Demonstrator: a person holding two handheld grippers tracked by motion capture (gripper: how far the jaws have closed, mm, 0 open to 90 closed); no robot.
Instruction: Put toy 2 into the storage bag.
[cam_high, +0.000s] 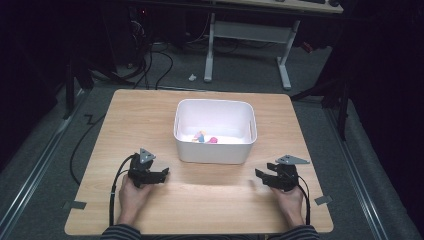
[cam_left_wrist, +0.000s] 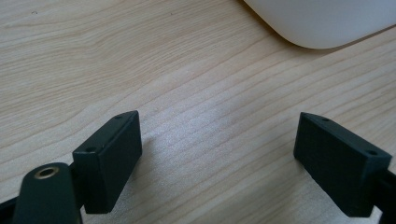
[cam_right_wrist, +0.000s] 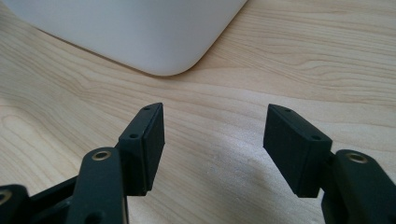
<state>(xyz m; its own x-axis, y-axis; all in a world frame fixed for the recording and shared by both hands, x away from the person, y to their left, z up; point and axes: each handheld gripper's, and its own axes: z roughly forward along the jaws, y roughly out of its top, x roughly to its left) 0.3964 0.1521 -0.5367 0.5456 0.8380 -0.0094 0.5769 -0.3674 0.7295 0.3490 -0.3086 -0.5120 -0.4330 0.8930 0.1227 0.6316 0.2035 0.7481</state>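
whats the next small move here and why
Probably lift the right gripper up and over the white tub rim toward the small toys inside. Both grippers rest low on the table in front of the tub, jaws apart and empty, and the left gripper is no closer. The toys are the only things to pick.

Toys (cam_high: 205, 138) in tub (cam_high: 215, 152), mid-table (cam_high: 150, 115)
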